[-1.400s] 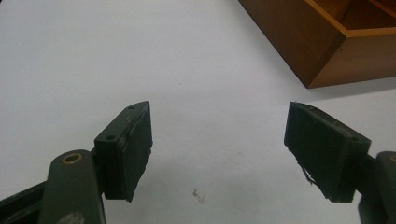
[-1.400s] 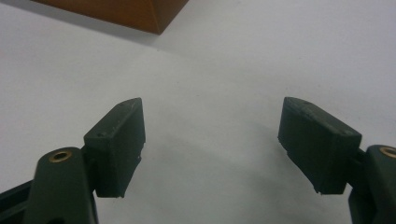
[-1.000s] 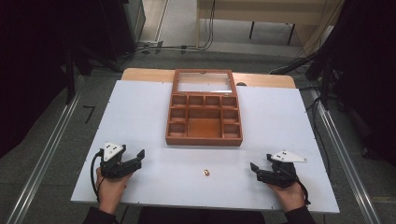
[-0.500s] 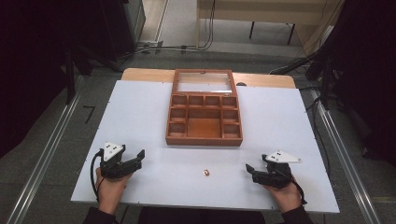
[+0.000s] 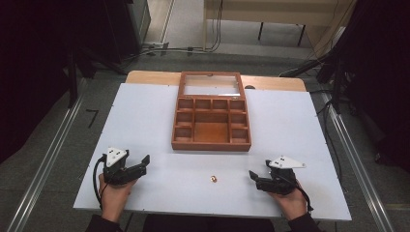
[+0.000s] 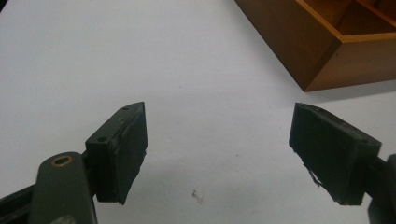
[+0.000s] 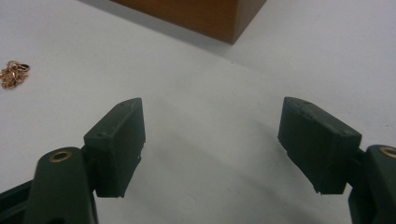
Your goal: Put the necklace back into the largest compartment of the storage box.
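Wooden box (image 5: 211, 144) showing smooth semi-gloss finish; table (image 5: 145, 116) appearing matt white; jewellery (image 7: 14, 73) gleaming as rose-gold metal.

My black left gripper (image 5: 143, 163), black right gripper (image 5: 255, 178), rose-gold jewellery (image 5: 212, 180), reddish-brown wooden box (image 5: 211, 144), plain white table (image 5: 145, 116)

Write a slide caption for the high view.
Two open tools flank a small gold trinket before an open wooden box.
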The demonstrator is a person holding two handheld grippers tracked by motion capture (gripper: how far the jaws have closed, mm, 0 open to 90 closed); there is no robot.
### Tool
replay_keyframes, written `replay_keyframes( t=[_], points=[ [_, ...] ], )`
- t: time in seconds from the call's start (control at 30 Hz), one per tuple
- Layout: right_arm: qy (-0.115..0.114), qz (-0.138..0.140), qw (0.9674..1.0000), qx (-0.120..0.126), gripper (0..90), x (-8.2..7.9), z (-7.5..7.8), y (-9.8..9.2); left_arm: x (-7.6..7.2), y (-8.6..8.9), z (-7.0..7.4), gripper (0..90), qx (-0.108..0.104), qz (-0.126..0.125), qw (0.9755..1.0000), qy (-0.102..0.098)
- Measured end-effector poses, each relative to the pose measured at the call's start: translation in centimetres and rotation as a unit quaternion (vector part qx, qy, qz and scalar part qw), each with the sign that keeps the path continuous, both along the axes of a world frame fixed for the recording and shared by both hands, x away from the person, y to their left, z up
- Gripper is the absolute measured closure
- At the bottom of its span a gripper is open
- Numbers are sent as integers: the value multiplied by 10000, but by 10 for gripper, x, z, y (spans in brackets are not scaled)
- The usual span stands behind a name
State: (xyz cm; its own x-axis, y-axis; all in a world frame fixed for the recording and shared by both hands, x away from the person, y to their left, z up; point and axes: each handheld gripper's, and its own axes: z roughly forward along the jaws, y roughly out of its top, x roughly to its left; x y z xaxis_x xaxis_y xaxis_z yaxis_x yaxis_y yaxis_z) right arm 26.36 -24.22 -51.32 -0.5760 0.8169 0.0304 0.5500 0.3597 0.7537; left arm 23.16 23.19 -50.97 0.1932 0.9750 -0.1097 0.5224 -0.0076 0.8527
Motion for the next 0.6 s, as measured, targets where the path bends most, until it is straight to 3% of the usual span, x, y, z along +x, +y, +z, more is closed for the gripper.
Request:
replay_keyframes(
  t=[0.6],
  points=[
    [-26, 225, 9997, 4, 216, 0, -1, 18, 0, 0, 0, 197, -9, -22, 10000, 15]
  ],
)
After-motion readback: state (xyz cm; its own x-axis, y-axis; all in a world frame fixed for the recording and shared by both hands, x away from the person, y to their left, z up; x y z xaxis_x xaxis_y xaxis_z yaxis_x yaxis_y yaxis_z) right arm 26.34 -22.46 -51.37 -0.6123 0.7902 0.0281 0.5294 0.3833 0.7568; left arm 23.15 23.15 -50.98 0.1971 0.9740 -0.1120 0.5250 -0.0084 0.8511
